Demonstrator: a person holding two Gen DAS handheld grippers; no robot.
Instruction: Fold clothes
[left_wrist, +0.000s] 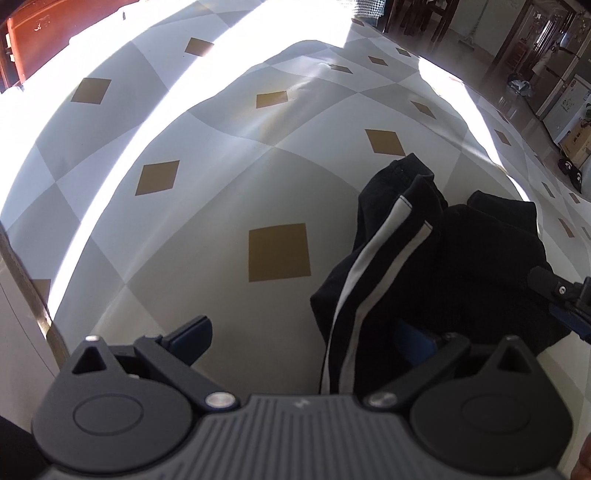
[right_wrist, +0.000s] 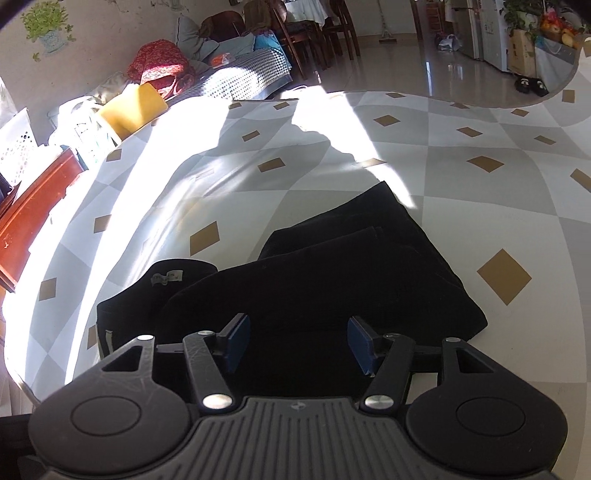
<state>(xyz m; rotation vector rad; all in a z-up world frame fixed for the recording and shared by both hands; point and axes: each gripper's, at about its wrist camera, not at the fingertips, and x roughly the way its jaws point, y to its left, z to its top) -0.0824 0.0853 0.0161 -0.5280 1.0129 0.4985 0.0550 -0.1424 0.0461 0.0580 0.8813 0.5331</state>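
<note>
Black trousers with white side stripes (left_wrist: 424, 258), of soft dark fabric, lie in a bunched, partly folded heap on the table (left_wrist: 184, 221), which is covered by a grey-and-white checked cloth with tan diamonds. In the right wrist view the same garment (right_wrist: 332, 280) shows stacked layers, a white label near its left end, and a fairly straight far edge; this suggests that one fold is already laid and that the step in hand is the release and re-grasp between folds.

Left gripper (left_wrist: 306, 334): jaws spread wide; the left pad hangs over bare cloth, while the right pad is hidden behind the striped leg, so contact there cannot be judged. Nothing is pinched.

Right gripper (right_wrist: 297, 341): jaws about half spread above the near edge of the garment, dark fabric showing between the blue pads (right_wrist: 236, 341), which do not press on it.

The next move probably calls for each gripper to take a fresh hold on an edge or corner, then carry it over evenly.
</note>
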